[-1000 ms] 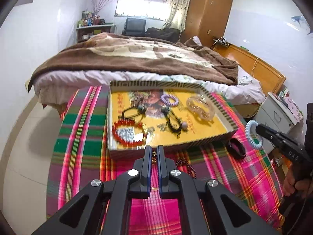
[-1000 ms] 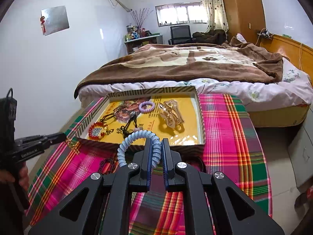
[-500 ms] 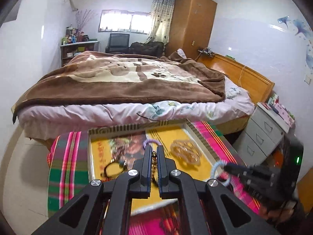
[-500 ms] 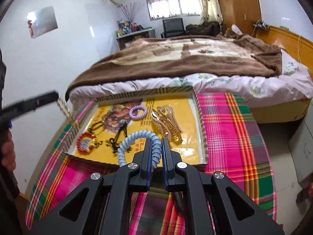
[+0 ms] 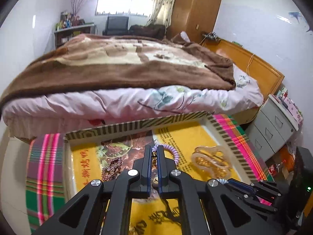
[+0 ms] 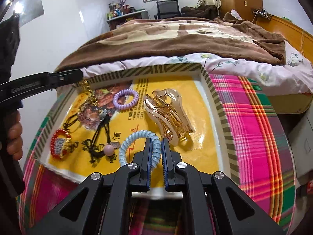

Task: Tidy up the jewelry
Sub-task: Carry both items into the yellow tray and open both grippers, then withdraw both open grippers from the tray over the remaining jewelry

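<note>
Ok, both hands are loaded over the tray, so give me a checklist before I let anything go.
1. Right gripper shut on blue coil hair tie: ok.
2. Left gripper shut on gold chain: ok.
3. Both loads above the tray: ok.
4. Chain hangs free of the purple coil tie: cannot tell.
5. Bare floor below the blue tie, beside the gold hair claw: ok.

A glossy translucent plastic hair clip lies in a shiny paper-lined cardboard tray on woven plaid cloth.
</note>
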Demonstrator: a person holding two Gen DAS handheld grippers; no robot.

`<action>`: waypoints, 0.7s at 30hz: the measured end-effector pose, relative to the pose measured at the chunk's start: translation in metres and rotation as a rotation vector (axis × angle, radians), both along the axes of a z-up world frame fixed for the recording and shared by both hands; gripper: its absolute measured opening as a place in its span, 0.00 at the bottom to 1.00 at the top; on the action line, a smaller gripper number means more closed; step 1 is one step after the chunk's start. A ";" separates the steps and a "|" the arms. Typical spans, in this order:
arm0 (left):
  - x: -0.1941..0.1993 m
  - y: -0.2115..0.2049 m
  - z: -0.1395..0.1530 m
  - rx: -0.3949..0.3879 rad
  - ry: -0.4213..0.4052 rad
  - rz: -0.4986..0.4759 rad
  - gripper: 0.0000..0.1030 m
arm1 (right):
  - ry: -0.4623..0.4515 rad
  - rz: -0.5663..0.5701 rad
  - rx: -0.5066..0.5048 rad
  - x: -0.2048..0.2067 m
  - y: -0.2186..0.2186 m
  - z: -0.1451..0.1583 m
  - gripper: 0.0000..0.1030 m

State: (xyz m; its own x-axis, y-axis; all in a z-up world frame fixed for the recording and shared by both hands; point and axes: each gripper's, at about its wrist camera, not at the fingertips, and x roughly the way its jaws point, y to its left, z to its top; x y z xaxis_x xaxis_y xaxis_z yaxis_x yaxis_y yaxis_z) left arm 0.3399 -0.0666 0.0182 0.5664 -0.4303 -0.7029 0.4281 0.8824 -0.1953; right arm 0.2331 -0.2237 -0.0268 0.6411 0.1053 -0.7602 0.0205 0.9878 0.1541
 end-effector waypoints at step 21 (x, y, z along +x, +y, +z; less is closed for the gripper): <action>0.031 -0.001 -0.036 0.033 0.082 0.051 0.41 | 0.039 0.002 -0.008 0.013 0.002 -0.013 0.16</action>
State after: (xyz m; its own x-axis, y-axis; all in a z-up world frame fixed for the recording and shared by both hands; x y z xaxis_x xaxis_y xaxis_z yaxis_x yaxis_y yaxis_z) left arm 0.3707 -0.0680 -0.0181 0.5266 -0.3783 -0.7613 0.3663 0.9091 -0.1984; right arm 0.2460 -0.2217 -0.0403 0.6111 0.1002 -0.7852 0.0243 0.9891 0.1451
